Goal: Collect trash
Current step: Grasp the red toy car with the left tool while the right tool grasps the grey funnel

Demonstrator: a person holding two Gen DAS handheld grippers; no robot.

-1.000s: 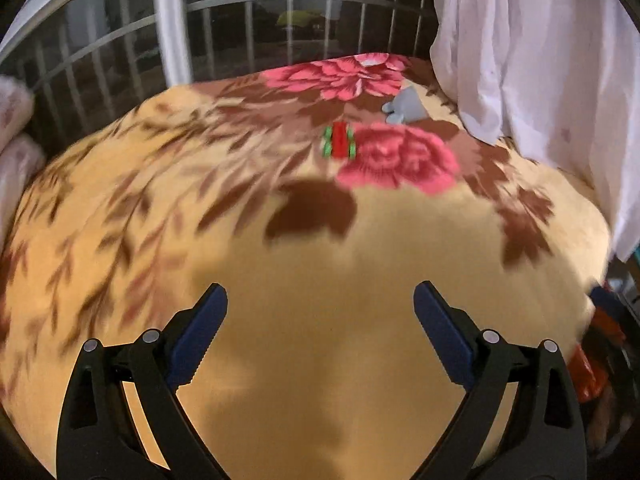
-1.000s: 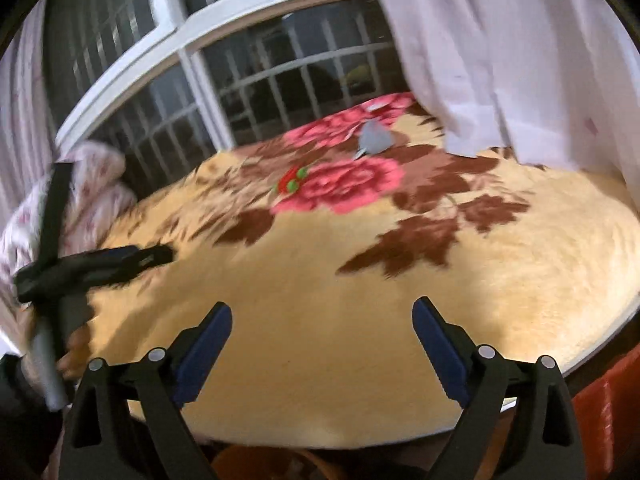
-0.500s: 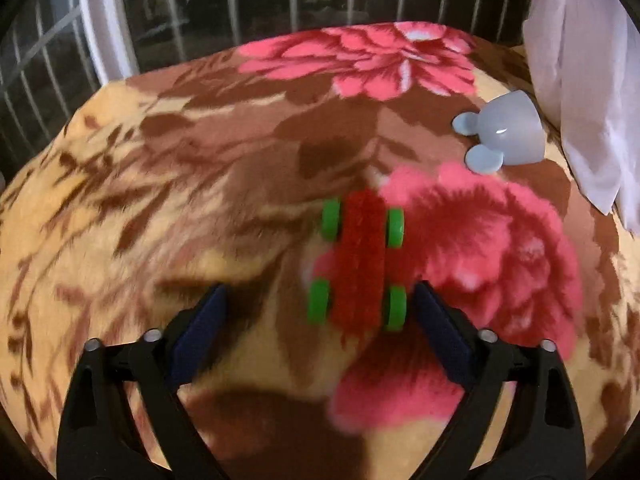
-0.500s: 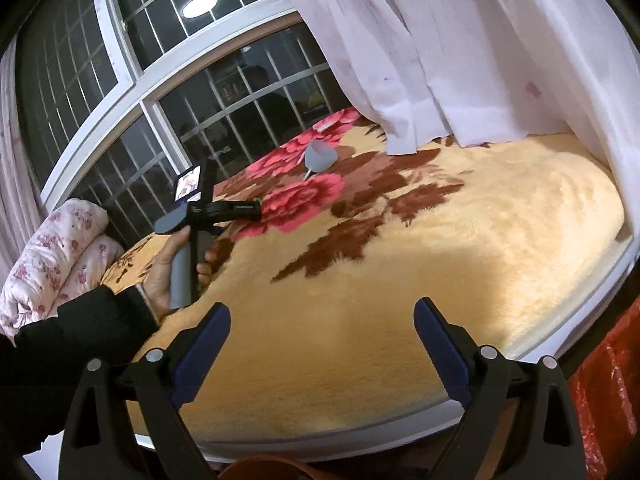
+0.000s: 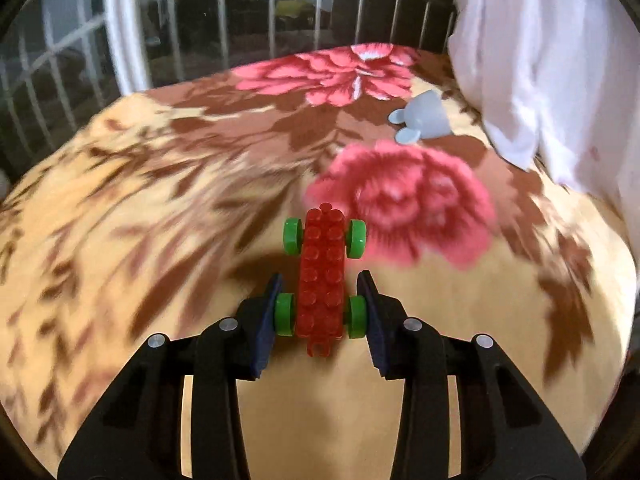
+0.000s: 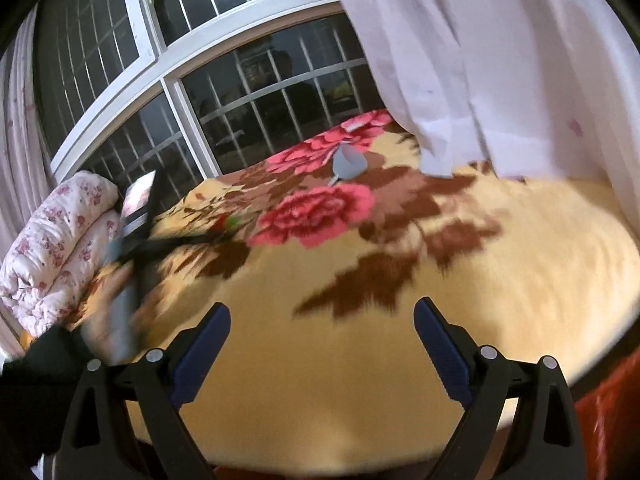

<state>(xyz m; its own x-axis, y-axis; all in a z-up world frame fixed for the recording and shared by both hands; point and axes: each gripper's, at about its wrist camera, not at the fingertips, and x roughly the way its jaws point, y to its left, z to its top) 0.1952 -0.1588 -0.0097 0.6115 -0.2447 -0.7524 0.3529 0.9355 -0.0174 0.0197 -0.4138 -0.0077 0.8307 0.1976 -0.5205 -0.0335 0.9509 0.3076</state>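
My left tool (image 5: 320, 312) is closing on the car (image 5: 323, 280); right tool (image 6: 322, 344) gapes over bare blanket (image 6: 460, 280) near the bed's edge.

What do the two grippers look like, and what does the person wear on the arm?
Both the left gripper and the right gripper have black plastic arms with silver rivets and dark blue ridged pads. No cables or markings show. The person's sleeve is black.

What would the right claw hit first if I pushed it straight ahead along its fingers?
Most likely only the floral blanket. The right claw stands open with nothing between its fingers, aimed down at bare yellow fabric. The grey cup lies far beyond, near the window. Depth is uncertain in this fisheye view.
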